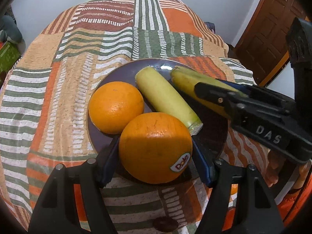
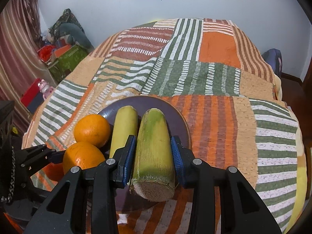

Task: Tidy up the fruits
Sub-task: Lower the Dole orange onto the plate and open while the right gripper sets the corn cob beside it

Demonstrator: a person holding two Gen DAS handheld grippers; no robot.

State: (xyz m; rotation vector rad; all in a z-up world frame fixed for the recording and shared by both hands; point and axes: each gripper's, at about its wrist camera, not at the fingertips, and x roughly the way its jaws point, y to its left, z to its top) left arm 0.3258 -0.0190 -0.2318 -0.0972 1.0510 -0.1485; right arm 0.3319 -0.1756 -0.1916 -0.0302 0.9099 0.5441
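A: Quick pass; purple plate (image 1: 109,78) on the patterned cloth (image 1: 39,101), four items on it; two oranges on the left, two yellow-green cane-like sticks on the right.

B: Left gripper (image 1: 155,156)?

A: Jaws wide, one blue pad either side of the near orange (image 1: 155,148), the one with the Dole sticker (image 1: 180,162); pads look just at the skin, can't tell if they press; I'd call it spread, nothing held. Far orange (image 1: 116,107) touches the near one.

B: Right gripper (image 2: 153,156)?

A: Straddles the right stick (image 2: 154,152); visible gaps between pads and stick both sides, so parted, not gripping. Stick lies on the plate, cut end toward the camera and past the rim. Left stick (image 2: 123,128) sits just beside it, nearly touching the left pad.

B: Step in hand?

A: My read: both items are on the plate and being let go, or about to be grabbed; can't say which.

B: Tips?

A: If releasing: pull each gripper straight back along its fingers; sideways drift would roll the orange into its neighbour or nudge the left stick. If grabbing: centre the pads on the orange's widest part; close slowly on the stick since it's round and may roll.
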